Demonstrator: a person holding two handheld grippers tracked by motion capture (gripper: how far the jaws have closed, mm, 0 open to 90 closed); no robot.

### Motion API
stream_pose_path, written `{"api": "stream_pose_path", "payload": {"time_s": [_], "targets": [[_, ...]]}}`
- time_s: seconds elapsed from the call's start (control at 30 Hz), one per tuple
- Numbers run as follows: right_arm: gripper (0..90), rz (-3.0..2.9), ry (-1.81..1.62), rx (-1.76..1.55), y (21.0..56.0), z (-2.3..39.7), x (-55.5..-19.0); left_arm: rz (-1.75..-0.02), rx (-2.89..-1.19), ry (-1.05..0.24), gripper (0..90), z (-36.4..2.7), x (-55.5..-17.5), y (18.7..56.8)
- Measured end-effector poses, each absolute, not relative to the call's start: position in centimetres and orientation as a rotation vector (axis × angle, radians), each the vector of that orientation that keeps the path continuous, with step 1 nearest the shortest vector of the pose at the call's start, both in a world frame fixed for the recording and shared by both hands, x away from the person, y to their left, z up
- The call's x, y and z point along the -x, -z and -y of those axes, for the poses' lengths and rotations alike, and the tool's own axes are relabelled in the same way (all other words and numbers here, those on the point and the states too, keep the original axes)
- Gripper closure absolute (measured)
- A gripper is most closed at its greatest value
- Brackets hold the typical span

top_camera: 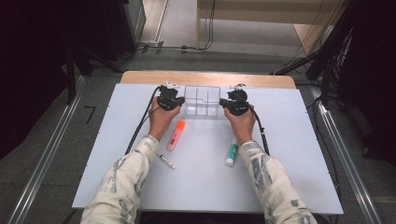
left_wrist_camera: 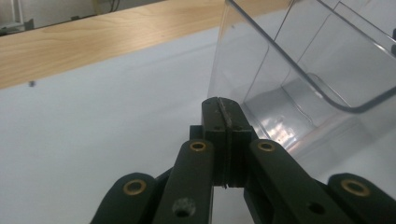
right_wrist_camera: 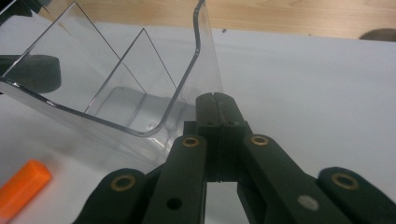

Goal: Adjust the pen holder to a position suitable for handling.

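You have one clear plastic organizer (top_camera: 201,101) on the table. Nearer you than the organizer lie three loose items: one orange highlighter (top_camera: 176,135), one pen (top_camera: 166,161) and one green-and-white glue stick (top_camera: 232,152). Two grippers flank the organizer, one at each end.

Orange highlighter (top_camera: 176,135), green-white glue stick (top_camera: 232,153), clear organizer (top_camera: 201,101), black claws, white table (top_camera: 289,154).

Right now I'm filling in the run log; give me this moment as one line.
left claw: shut, empty | right claw: shut, empty | clear organizer: between both claws | highlighter, glue stick, pen: on table
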State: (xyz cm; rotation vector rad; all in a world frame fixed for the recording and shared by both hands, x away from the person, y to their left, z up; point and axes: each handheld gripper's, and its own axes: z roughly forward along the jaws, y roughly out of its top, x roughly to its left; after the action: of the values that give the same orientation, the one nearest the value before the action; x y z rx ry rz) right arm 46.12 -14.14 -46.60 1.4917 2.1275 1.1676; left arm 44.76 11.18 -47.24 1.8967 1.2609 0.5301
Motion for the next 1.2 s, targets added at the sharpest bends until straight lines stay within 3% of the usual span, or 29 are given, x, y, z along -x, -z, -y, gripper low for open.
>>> {"api": "stream_pose_path", "payload": {"time_s": [0.3,0.47,0.5,0.53,0.67,0.87,0.93,1.07,1.2], "targets": [[87.8,-2.14,-1.176,-1.484,46.7,19.1,-43.3,-1.281,-1.929,-0.533,90.0,-6.3,-41.4,47.0],[87.6,-2.133,-1.171,-1.486,46.7,19.6,-42.9,-1.282,-1.933,-0.56,90.0,-5.9,-41.3,47.0],[87.5,-2.131,-1.171,-1.484,46.7,19.6,-42.9,-1.279,-1.941,-0.593,88.1,-6.0,-41.3,47.0],[86.3,-2.129,-1.17,-1.472,46.7,19.6,-42.9,-1.277,-1.943,-0.616,80.6,-6.1,-41.3,47.0],[78.7,-2.1,-1.14,-1.463,46.7,20.1,-42.5,-1.298,-1.894,-0.634,76.5,-7.9,-40.5,46.5],[55.6,-2.064,-1.121,-1.466,46.9,21.9,-41.3,-1.353,-1.789,-0.647,44.3,-12.3,-38.0,45.9],[42.4,-2.054,-1.131,-1.468,46.9,22.6,-40.8,-1.363,-1.76,-0.682,35.7,-13.7,-36.7,46.0],[21.7,-2.026,-1.111,-1.457,46.7,23.6,-39.3,-1.394,-1.72,-0.743,24.3,-16.5,-34.4,46.3],[13.2,-2.04,-1.113,-1.447,46.7,24.6,-37.3,-1.437,-1.702,-0.764,22.1,-19.1,-32.7,46.7]]}}
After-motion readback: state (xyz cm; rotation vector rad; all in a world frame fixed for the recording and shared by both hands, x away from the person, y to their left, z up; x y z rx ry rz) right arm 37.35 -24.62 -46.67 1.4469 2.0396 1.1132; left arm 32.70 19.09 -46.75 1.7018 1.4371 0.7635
